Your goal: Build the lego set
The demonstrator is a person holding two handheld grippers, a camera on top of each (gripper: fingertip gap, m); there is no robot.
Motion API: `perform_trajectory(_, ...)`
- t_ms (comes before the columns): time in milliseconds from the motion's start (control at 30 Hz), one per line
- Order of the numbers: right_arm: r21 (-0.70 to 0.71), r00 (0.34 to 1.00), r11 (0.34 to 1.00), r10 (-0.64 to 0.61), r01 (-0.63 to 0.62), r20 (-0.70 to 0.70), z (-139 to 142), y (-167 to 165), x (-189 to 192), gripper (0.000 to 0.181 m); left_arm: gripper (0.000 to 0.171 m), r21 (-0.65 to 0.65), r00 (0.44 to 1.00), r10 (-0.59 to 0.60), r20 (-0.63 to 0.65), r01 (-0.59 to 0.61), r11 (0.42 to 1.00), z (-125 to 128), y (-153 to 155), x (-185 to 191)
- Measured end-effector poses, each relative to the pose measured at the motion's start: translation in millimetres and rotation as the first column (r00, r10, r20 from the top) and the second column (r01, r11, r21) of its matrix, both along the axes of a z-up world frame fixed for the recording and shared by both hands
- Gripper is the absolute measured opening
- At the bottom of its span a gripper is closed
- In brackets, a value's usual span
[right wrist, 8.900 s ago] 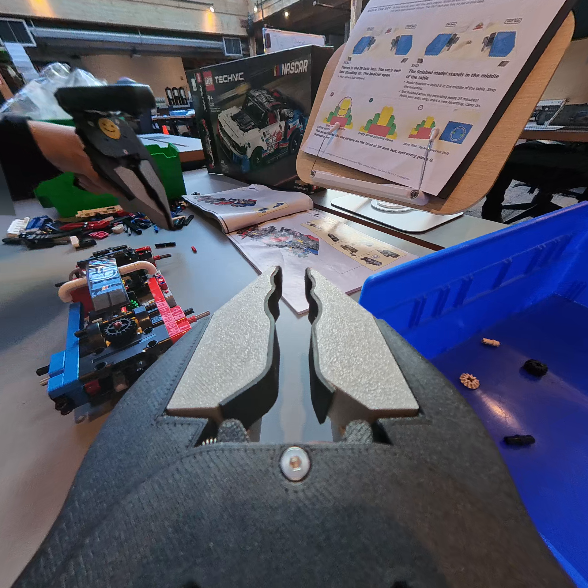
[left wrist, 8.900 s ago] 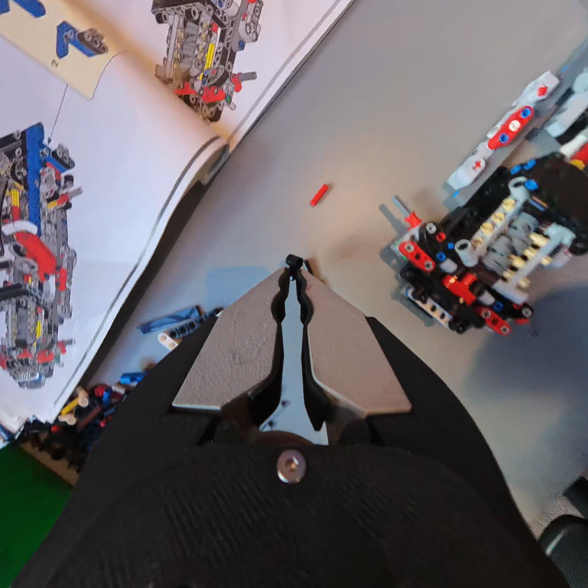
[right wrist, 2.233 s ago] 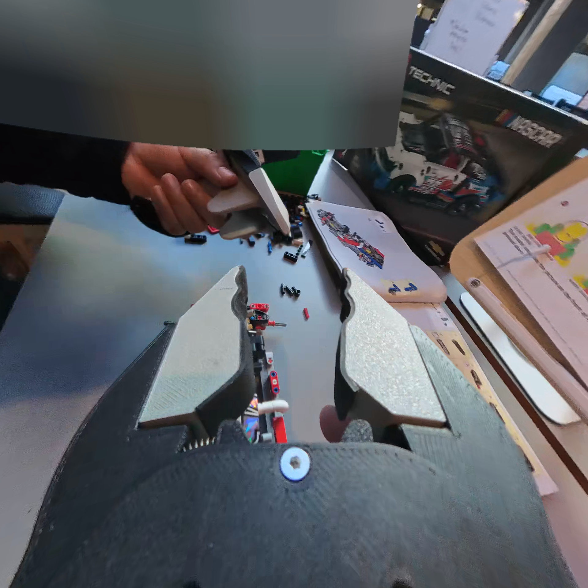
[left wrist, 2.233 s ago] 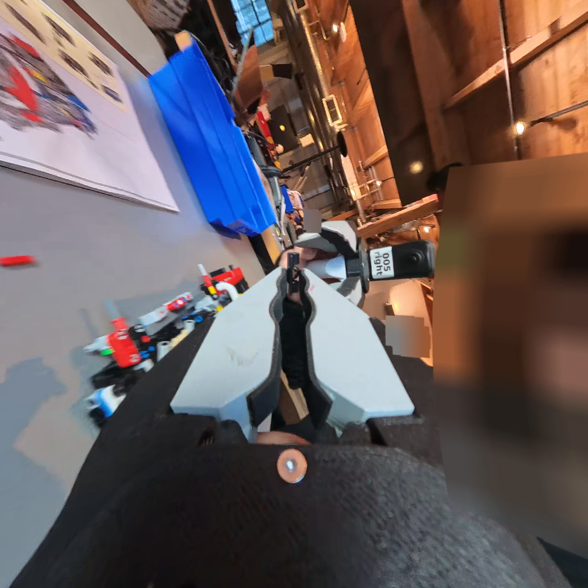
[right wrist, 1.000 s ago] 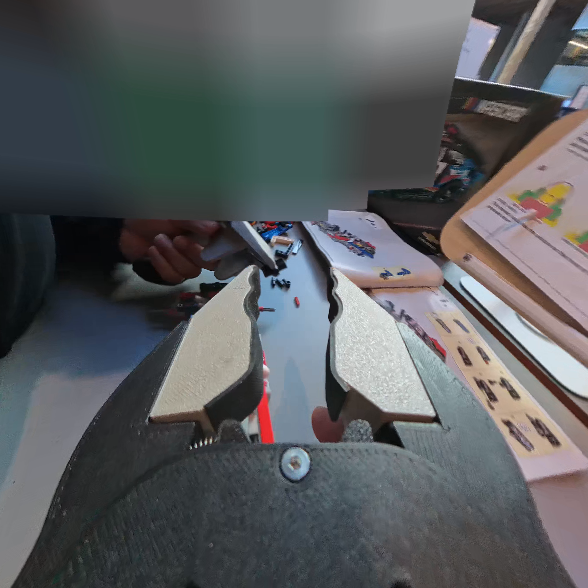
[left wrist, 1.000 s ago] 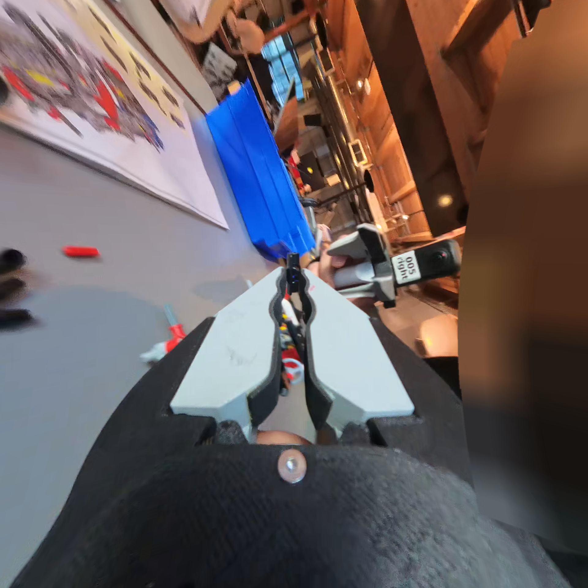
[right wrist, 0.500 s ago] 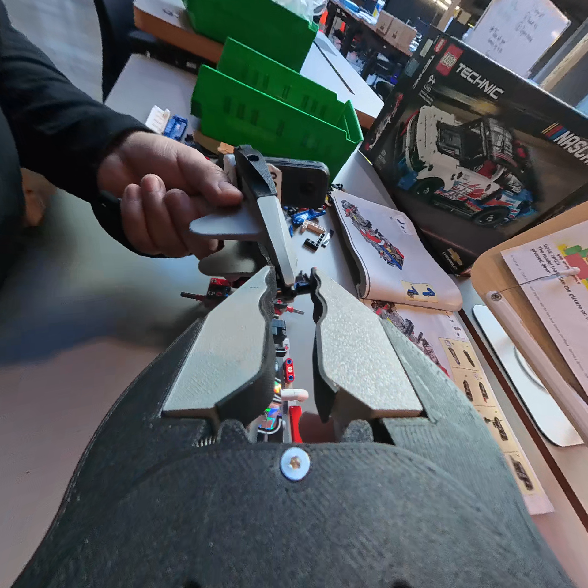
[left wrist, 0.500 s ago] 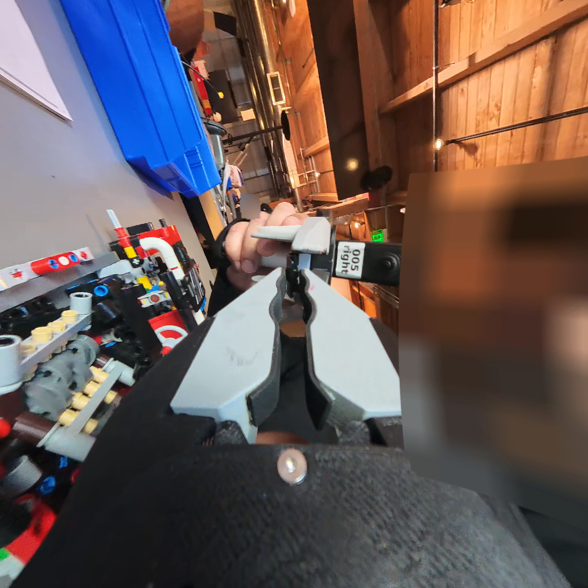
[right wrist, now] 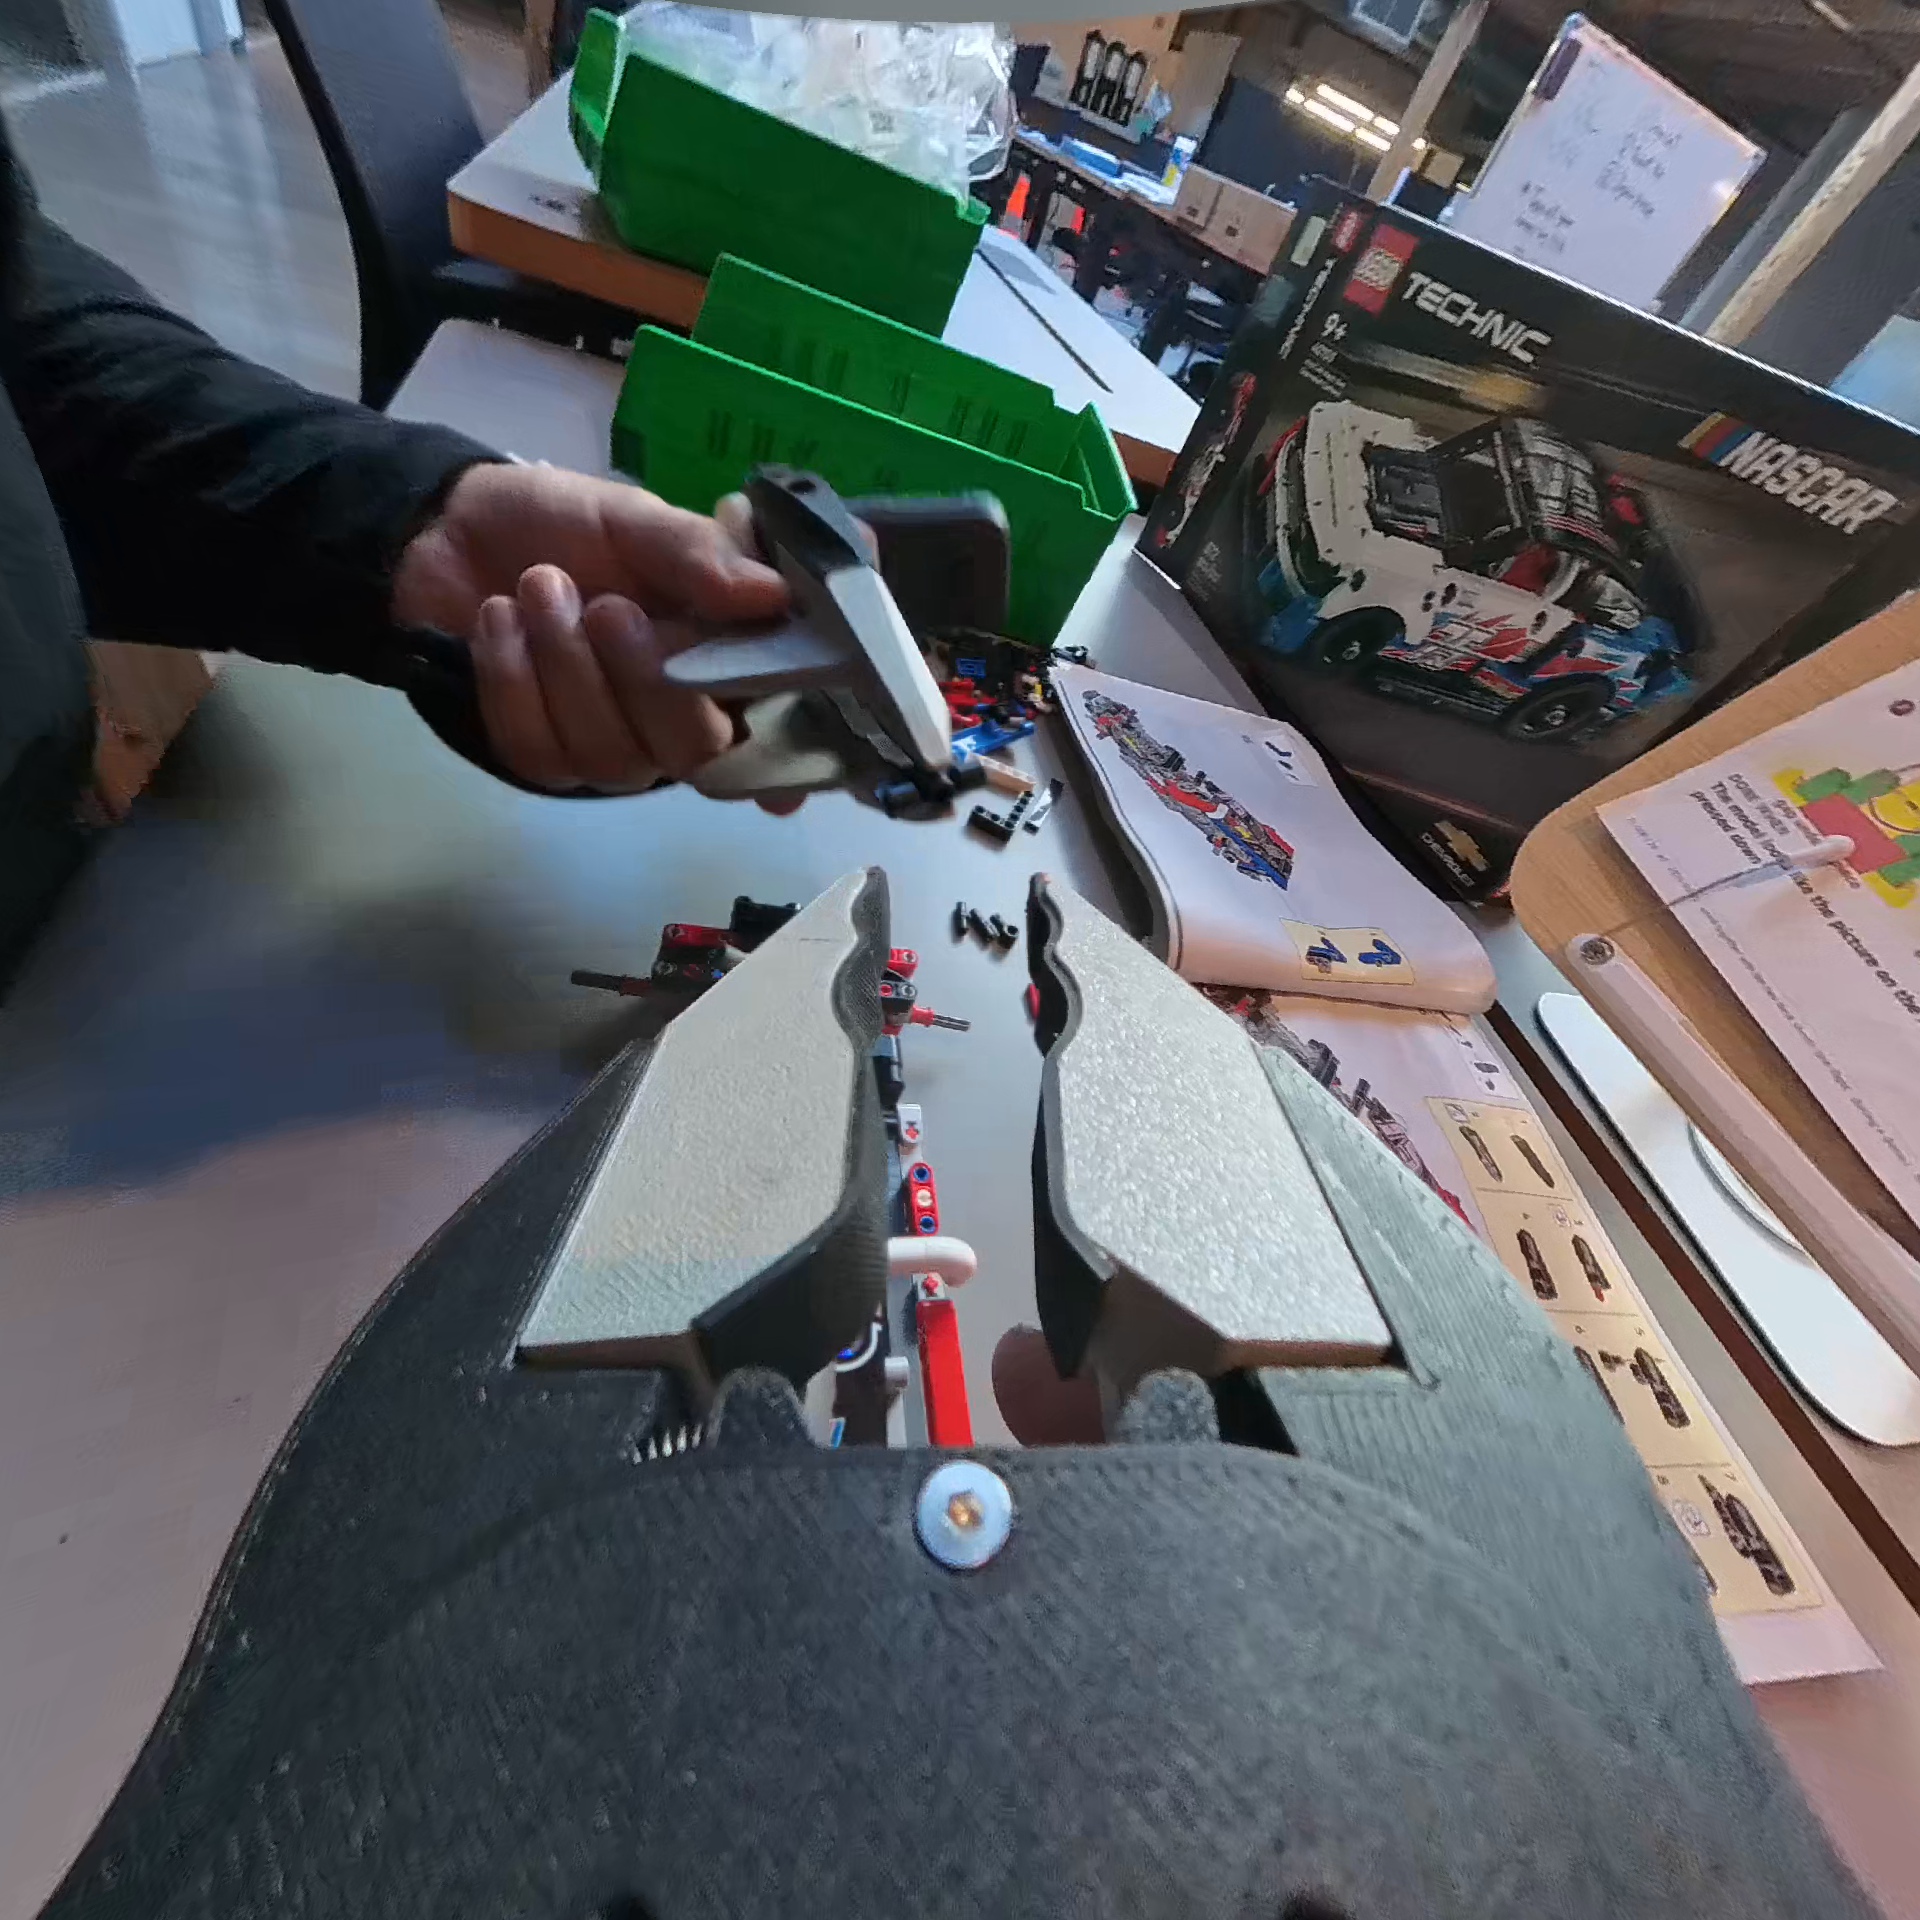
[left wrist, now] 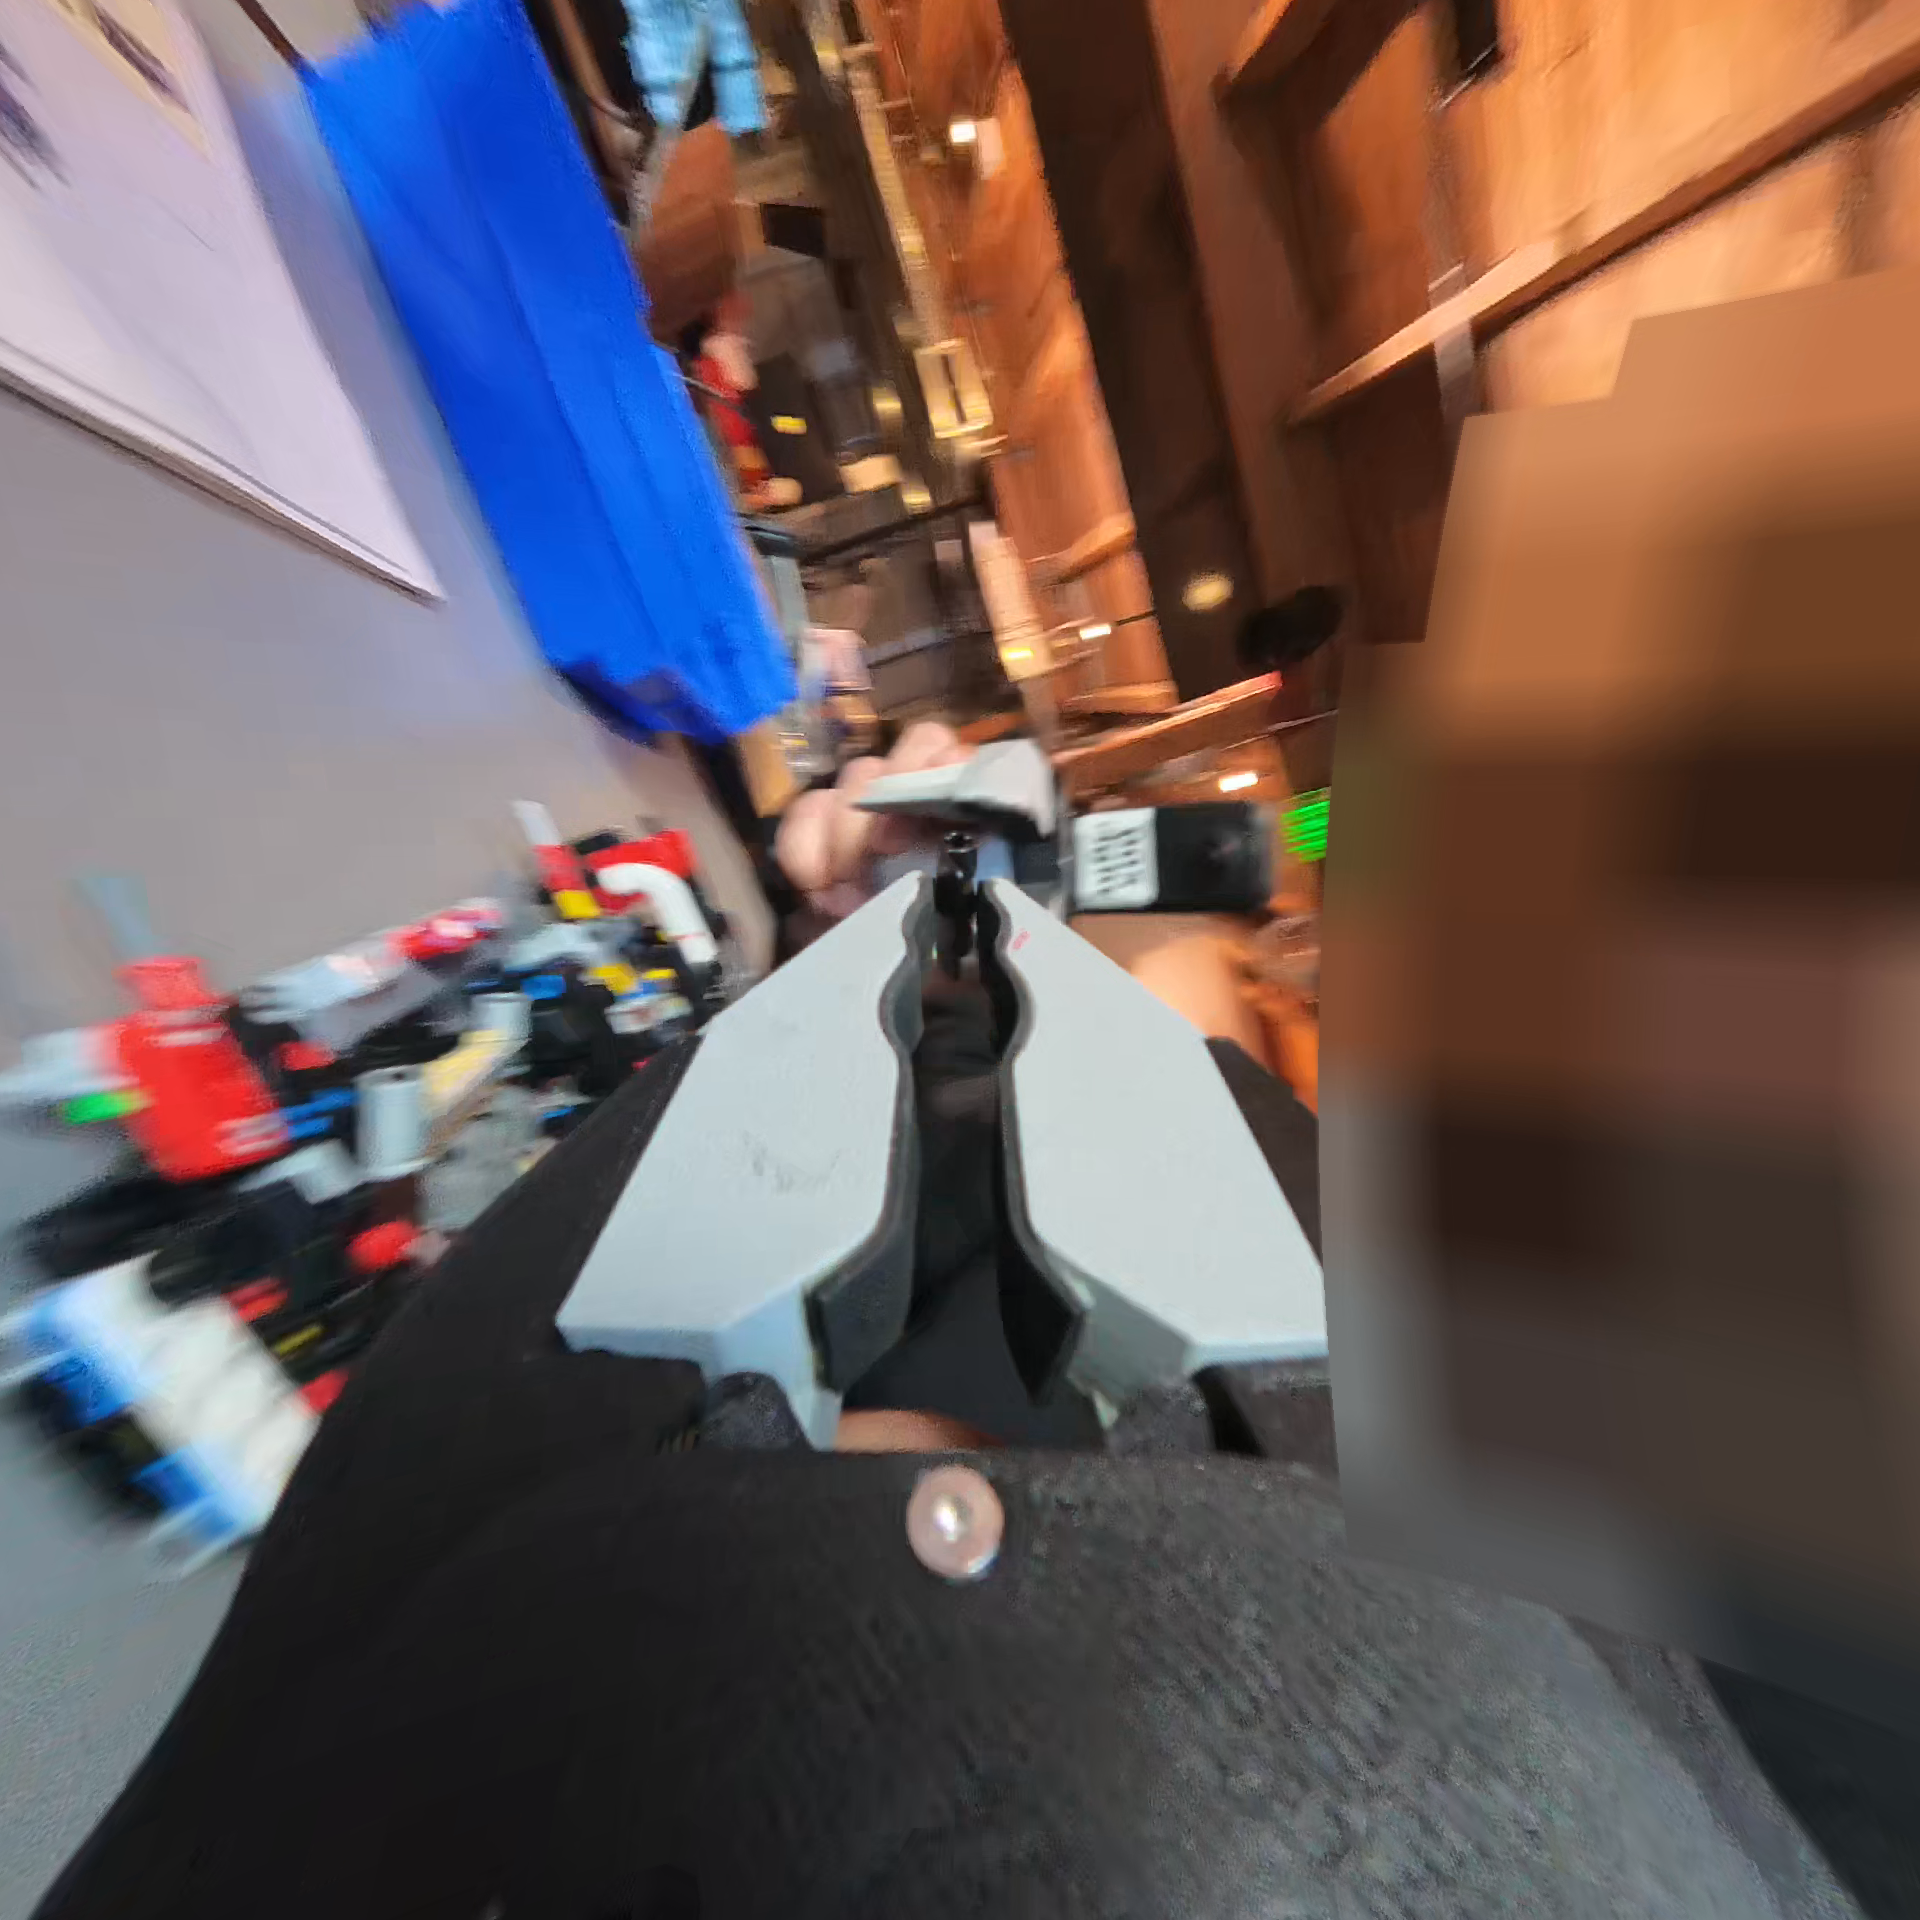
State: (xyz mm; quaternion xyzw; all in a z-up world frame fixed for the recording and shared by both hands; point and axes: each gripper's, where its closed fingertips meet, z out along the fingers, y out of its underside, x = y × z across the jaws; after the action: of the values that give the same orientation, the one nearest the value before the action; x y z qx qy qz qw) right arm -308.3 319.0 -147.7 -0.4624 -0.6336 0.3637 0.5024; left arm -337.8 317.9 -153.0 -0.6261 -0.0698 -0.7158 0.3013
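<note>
My left gripper (left wrist: 954, 914) is shut on a small black pin (left wrist: 954, 871) that sticks out past its tips. In the right wrist view a hand holds the left gripper (right wrist: 923, 774) above the table, beyond my right gripper. My right gripper (right wrist: 958, 925) is open and empty, held over the part-built car model (right wrist: 923, 1195), which shows between its fingers. The model also shows blurred at the left of the left wrist view (left wrist: 343, 1091).
An open instruction booklet (right wrist: 1226, 831) lies to the right, with the set's box (right wrist: 1507, 540) and a wooden sheet stand (right wrist: 1714, 935) behind. Green bins (right wrist: 852, 436) stand at the back. Loose parts (right wrist: 987, 691) and black pins (right wrist: 985, 923) lie on the grey table. A blue bin (left wrist: 540, 364) stands beyond the model. My left and right fingertips are right by each other.
My right gripper has opened wider. The left gripper, still holding the black pin, has drawn back from the right gripper's tips and now sits higher and farther off.
</note>
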Motion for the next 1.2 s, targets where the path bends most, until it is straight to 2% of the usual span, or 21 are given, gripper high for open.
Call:
perform_trajectory(33, -0.007, 1.0, 1.0, -0.004, 0.004, -0.007, 0.4, 2.3, 1.4, 0.023, 0.003, 0.053, 0.987, 0.05, -0.15, -0.043, 0.998, -5.8, -1.1, -14.3)
perform_trajectory(67, -0.014, 1.0, 1.0, -0.008, 0.008, -0.013, 0.2, 4.2, 2.8, 0.023, 0.004, 0.119, 0.937, 0.128, -0.324, -0.094, 0.988, -12.1, -1.9, -35.6)
perform_trajectory(100, -0.021, 1.0, 1.0, -0.011, 0.011, -0.015, -0.6, 5.8, 4.1, 0.023, 0.004, 0.196, 0.83, 0.233, -0.507, -0.152, 0.969, -18.4, -2.0, -65.2)
perform_trajectory(133, -0.026, 1.0, 1.0, -0.016, 0.016, -0.017, -1.5, 7.7, 5.4, 0.022, 0.004, 0.275, 0.663, 0.338, -0.668, -0.202, 0.94, -24.3, -3.3, -101.2)
perform_trajectory(167, -0.031, 1.0, 0.999, -0.023, 0.022, -0.021, -2.2, 9.9, 6.3, 0.021, 0.004, 0.323, 0.493, 0.387, -0.78, -0.213, 0.922, -30.5, -9.1, -134.8)
perform_trajectory(200, -0.037, 0.999, 0.999, -0.028, 0.027, -0.024, -2.7, 12.1, 6.6, 0.021, 0.005, 0.312, 0.361, 0.366, -0.857, -0.2, 0.929, -41.8, -18.5, -162.0)
perform_trajectory(233, -0.046, 0.999, 0.998, -0.032, 0.03, -0.027, -3.0, 14.3, 6.7, 0.02, 0.005, 0.237, 0.296, 0.28, -0.913, -0.173, 0.956, -58.6, -31.7, -179.6)
perform_trajectory(300, -0.069, 0.999, 0.997, -0.037, 0.035, -0.035, -2.8, 18.2, 5.7, 0.02, 0.005, 0.078, 0.306, 0.104, -0.946, -0.098, 0.992, -84.1, -55.6, -188.7)
perform_trajectory(333, -0.08, 0.998, 0.996, -0.041, 0.038, -0.039, -2.6, 20.1, 4.8, 0.019, 0.005, 0.07, 0.283, 0.091, -0.955, -0.084, 0.994, -89.8, -57.4, -193.4)
perform_trajectory(400, -0.095, 0.998, 0.994, -0.056, 0.052, -0.041, -2.9, 23.6, 3.4, 0.019, 0.005, 0.048, 0.193, 0.061, -0.979, -0.068, 0.997, -101.3, -56.3, -204.0)
perform_trajectory(467, -0.088, 0.996, 0.993, -0.081, 0.078, -0.034, -3.8, 27.0, 2.8, 0.018, 0.005, 0.042, 0.128, 0.047, -0.991, -0.043, 0.998, -109.2, -52.8, -209.7)
perform_trajectory(500, -0.082, 0.995, 0.992, -0.096, 0.094, -0.03, -4.4, 28.4, 3.2, 0.018, 0.007, 0.032, 0.106, 0.036, -0.994, -0.044, 0.999, -114.2, -51.3, -213.1)
perform_trajectory(567, -0.068, 0.99, 0.988, -0.137, 0.136, -0.008, -7.6, 32.2, 5.5, 0.017, 0.025, 0.008, 0.095, 0.013, -0.995, -0.047, 0.999, -120.6, -51.7, -215.6)
perform_trajectory(633, -0.038, 0.981, 0.98, -0.195, 0.195, 0.025, -12.2, 38.0, 11.8, 0.017, 0.029, 0.067, 0.059, 0.071, -0.996, -0.068, 0.995, -111.8, -52.0, -221.9)
perform_trajectory(700, -0.018, 0.97, 0.97, -0.242, 0.242, 0.029, -13.1, 42.9, 22.1, 0.016, 0.03, 0.202, 0.0, 0.202, -0.979, -0.087, 0.976, -89.1, -55.5, -231.5)
perform_trajectory(767, -0.019, 0.952, 0.952, -0.304, 0.304, 0.023, -12.8, 52.8, 36.7, 0.016, 0.032, 0.333, -0.055, 0.329, -0.943, -0.124, 0.935, -62.6, -66.8, -245.4)
perform_trajectory(867, -0.057, 0.916, 0.914, -0.402, 0.402, 0.011, -11.5, 73.5, 62.1, 0.016, 0.031, 0.502, -0.099, 0.492, -0.865, -0.193, 0.843, -25.6, -91.5, -267.8)
perform_trajectory(967, -0.122, 0.892, 0.885, -0.452, 0.449, 0.004, -6.8, 87.6, 77.5, 0.017, 0.029, 0.557, -0.035, 0.563, -0.825, -0.213, 0.803, -11.9, -112.0, -270.5)
perform_trajectory(1033, -0.161, 0.888, 0.877, -0.459, 0.452, -0.006, 0.4, 91.4, 77.0, 0.02, 0.028, 0.574, -0.03, 0.581, -0.813, -0.201, 0.794, -14.7, -118.9, -268.5)
perform_trajectory(1133, -0.189, 0.917, 0.898, -0.396, 0.397, 0.047, 6.7, 85.8, 48.5, 0.037, 0.028, 0.548, -0.031, 0.55, -0.835, -0.152, 0.823, -31.8, -123.0, -258.1)
perform_trajectory(1200, -0.153, 0.924, 0.919, -0.334, 0.363, 0.186, -2.2, 80.5, 11.3, 0.053, 0.028, 0.536, -0.015, 0.538, -0.842, -0.119, 0.836, -40.1, -124.6, -247.8)
